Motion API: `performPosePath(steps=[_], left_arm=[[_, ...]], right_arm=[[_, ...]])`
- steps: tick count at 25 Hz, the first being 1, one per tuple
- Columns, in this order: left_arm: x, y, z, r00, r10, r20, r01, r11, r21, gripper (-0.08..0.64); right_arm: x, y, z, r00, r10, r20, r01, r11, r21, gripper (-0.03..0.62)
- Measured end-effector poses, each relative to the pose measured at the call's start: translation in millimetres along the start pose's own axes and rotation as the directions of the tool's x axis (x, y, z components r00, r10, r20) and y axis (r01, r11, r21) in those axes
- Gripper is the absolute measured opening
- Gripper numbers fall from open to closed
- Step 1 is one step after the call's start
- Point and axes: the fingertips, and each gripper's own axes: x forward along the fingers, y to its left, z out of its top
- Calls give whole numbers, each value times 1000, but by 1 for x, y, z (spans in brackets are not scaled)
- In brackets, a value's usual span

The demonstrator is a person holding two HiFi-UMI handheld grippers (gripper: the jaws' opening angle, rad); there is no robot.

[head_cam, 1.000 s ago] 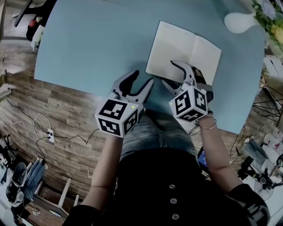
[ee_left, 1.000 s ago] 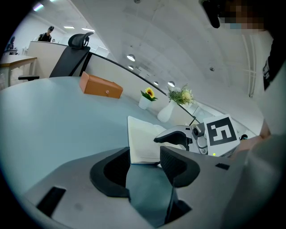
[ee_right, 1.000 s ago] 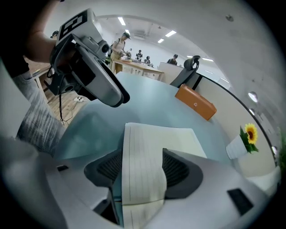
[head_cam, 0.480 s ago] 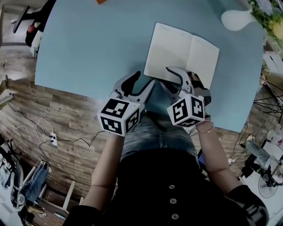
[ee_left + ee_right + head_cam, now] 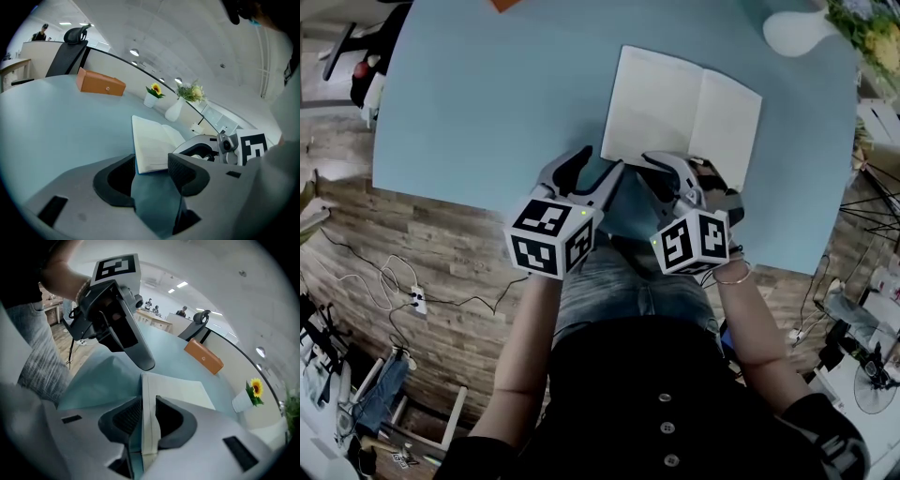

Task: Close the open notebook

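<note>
The open notebook (image 5: 675, 103) lies flat with blank cream pages on the light blue table (image 5: 487, 94). My right gripper (image 5: 661, 175) is at its near edge. In the right gripper view the notebook's edge (image 5: 146, 399) stands between the pads, and the right gripper (image 5: 149, 404) is shut on it. My left gripper (image 5: 602, 164) hovers open just off the notebook's near left corner. Nothing is between the left gripper's (image 5: 152, 166) fingers, and the notebook (image 5: 150, 140) lies just beyond them.
An orange box (image 5: 101, 84) sits far back on the table. A white vase (image 5: 797, 33) and a small sunflower pot (image 5: 152, 96) stand past the notebook. The table's near edge (image 5: 487, 192) runs under both grippers, with wooden floor below.
Both grippers have moved forward toward the notebook. The right jaws have narrowed from wide open onto the notebook's near edge. The left stays open.
</note>
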Motion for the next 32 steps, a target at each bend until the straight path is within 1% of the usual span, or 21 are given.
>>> performPosePath(steps=[6, 10, 14, 19, 22, 24, 27, 30, 32], left_arm=[[4, 2, 1, 1000, -5, -16, 5, 1000, 6, 202], [7, 1, 0, 1000, -11, -27, 11, 1000, 9, 203], [9, 2, 2, 999, -12, -32, 12, 1000, 12, 203], [13, 3, 4, 999, -23, -39, 24, 1000, 8, 202], [14, 3, 4, 998, -39, -40, 38, 999, -18, 203], [13, 2, 5, 998, -49, -26, 48, 997, -54, 202], [14, 3, 9, 998, -60, 3, 60, 991, -123, 204], [16, 1, 9, 997, -73, 6, 73, 984, -163, 204], [19, -1, 9, 995, -95, 8, 94, 977, -191, 204]], right_arm=[[-1, -1, 1, 1000, -14, 7, 14, 1000, 23, 79], [-3, -1, 3, 1000, -16, 25, 15, 997, 77, 71], [-3, 2, 1, 999, -11, 34, 8, 997, 74, 63], [-6, -2, 4, 999, -30, 37, 26, 995, 96, 55], [-8, -2, 5, 998, -40, 52, 35, 995, 89, 52], [-11, -3, 7, 997, -51, 61, 45, 995, 91, 51], [-15, -4, 8, 994, -71, 84, 64, 994, 87, 48], [-20, -5, 9, 992, -88, 93, 79, 992, 95, 46], [-22, -6, 10, 991, -96, 97, 86, 991, 99, 45]])
